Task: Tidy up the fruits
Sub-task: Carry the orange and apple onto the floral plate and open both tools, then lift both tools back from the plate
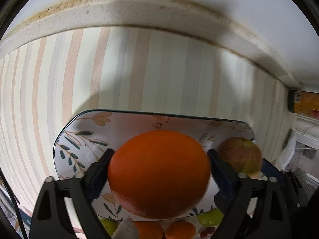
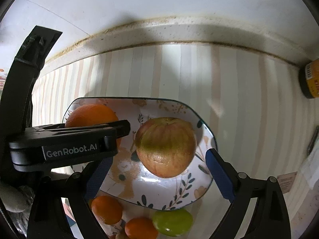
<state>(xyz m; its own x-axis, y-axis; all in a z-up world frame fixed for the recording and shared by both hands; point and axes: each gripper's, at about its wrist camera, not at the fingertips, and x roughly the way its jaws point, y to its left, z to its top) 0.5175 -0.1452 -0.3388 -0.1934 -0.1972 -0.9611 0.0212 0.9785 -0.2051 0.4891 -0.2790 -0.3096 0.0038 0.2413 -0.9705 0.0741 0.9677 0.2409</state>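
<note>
My left gripper (image 1: 159, 155) is shut on a large orange (image 1: 158, 174) and holds it over the floral plate (image 1: 79, 137). The orange also shows in the right wrist view (image 2: 89, 115), behind the left gripper's body. A red-green apple (image 2: 165, 147) lies in the plate (image 2: 173, 197); it also shows in the left wrist view (image 1: 240, 155). My right gripper (image 2: 157, 169) is open, its blue pads on either side of the apple and nearer the camera, not touching it.
Two small oranges (image 2: 106, 209) and a green fruit (image 2: 172, 222) lie on the striped cloth in front of the plate. A yellow-labelled jar (image 2: 311, 79) stands at the far right. The stone backsplash ledge (image 2: 169, 31) runs behind.
</note>
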